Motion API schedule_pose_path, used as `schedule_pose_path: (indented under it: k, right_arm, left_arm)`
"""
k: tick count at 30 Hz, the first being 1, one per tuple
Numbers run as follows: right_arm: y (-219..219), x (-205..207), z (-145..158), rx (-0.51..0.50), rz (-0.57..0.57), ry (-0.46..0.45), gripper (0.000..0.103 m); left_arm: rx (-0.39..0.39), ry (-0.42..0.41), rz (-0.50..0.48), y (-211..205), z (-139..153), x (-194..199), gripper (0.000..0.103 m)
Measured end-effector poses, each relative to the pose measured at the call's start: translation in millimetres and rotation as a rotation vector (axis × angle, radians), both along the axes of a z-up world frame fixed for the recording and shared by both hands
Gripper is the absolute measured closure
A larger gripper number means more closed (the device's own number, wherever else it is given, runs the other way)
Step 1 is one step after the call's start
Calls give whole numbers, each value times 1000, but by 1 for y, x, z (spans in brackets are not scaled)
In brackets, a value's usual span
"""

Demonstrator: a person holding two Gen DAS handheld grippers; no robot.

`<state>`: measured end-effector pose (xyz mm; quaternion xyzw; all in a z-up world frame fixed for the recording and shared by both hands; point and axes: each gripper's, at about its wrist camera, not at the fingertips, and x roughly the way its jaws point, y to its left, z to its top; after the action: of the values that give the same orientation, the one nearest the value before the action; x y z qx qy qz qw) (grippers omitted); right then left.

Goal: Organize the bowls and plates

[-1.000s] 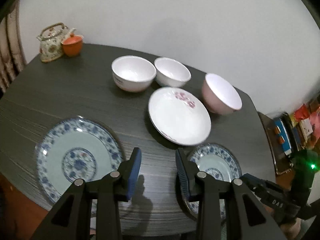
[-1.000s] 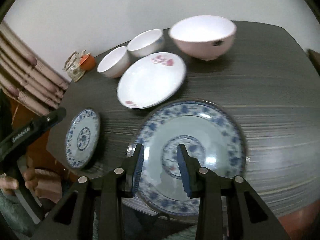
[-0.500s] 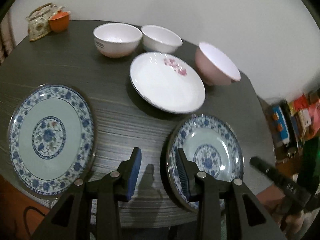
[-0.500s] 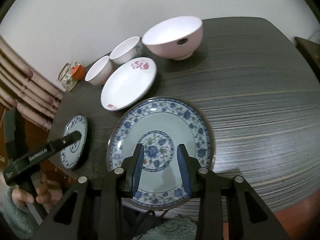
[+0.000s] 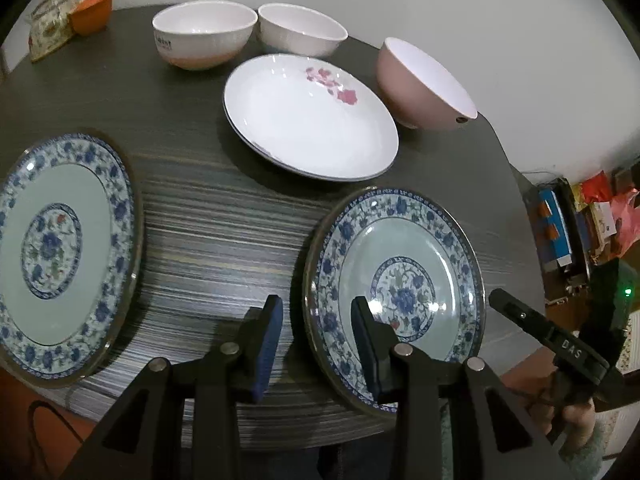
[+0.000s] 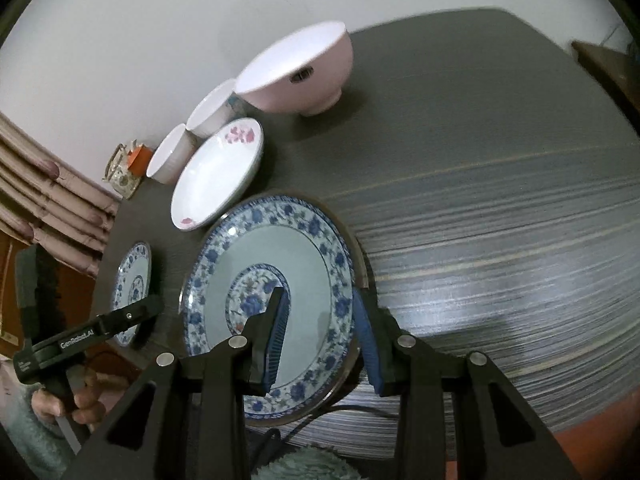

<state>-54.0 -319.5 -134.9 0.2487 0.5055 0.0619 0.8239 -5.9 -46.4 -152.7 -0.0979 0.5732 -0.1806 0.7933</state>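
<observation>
Two blue-patterned plates lie at the table's near edge. My left gripper (image 5: 316,332) is open low over the right-hand blue plate (image 5: 400,292); its near-left rim runs between the fingers, and no pad touches it. My right gripper (image 6: 320,332) is open astride the same plate's (image 6: 272,276) right rim, and it also shows in the left wrist view (image 5: 540,336). The other blue plate (image 5: 60,256) lies to the left. Behind are a white flowered plate (image 5: 308,116), a pink bowl (image 5: 424,84) and two white bowls (image 5: 204,36) (image 5: 302,34).
A patterned teapot (image 5: 52,28) and an orange cup (image 5: 94,14) stand at the far left of the dark striped table (image 5: 216,240). A hand (image 6: 76,392) holds the left gripper. A cluttered shelf (image 5: 568,224) stands beyond the table's right edge.
Both grippers have come down closer to the table. The left one has shifted onto the right-hand plate's left rim. The right one has moved from the plate's middle to its right rim.
</observation>
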Motion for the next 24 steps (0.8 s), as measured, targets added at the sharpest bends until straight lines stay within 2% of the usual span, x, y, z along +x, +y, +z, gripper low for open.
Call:
schedule_pose_path:
  k: [10,17,24]
  right_arm:
    - [-11,3,-18,52,-19,43,70]
    - [-19,4,-26,110,-34,63,70]
    - [-17,7,-30,132,-23,76,76]
  left_arm:
    - [-55,79,2,0,-18,9,67]
    - [-57,99,0,-1,-24,13,67]
    - [-57,120,-5,0,-27,15,67]
